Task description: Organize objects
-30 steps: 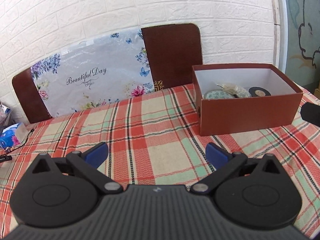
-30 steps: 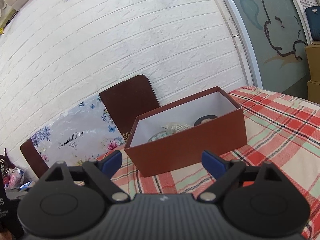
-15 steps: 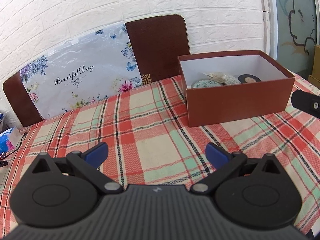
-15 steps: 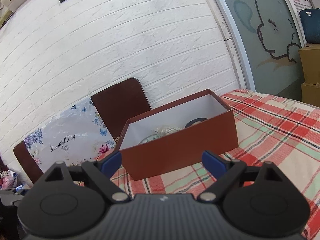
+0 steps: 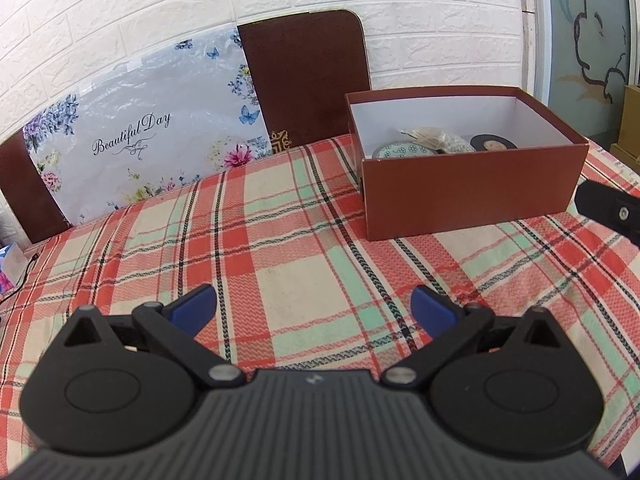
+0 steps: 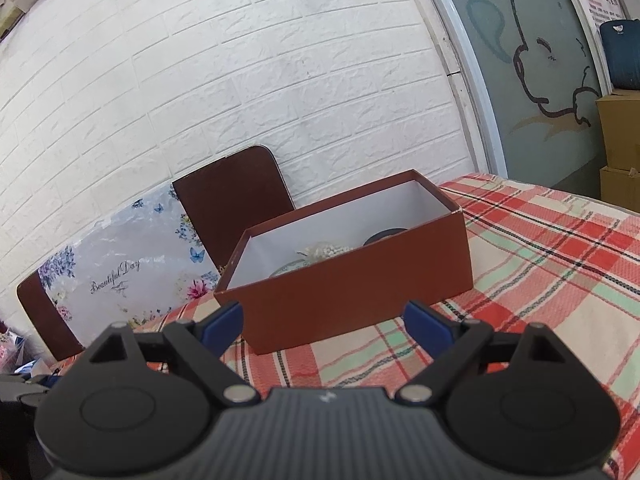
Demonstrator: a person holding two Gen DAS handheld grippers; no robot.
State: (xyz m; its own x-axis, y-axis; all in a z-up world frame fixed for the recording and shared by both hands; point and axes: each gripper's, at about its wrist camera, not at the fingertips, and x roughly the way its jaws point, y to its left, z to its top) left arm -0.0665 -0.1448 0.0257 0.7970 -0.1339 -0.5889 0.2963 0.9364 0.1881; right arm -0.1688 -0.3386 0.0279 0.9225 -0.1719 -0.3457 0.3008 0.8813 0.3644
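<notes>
Rust-brown box (image 5: pixel 472 196) lies lengthwise across; both tools (image 5: pixel 314 308) (image 6: pixel 322 322) gape empty.

A matt cardboard box (image 5: pixel 472 196) sits on a coarse woven plaid cloth (image 5: pixel 280 248) below a textured white brick wall (image 6: pixel 280 92).
</notes>
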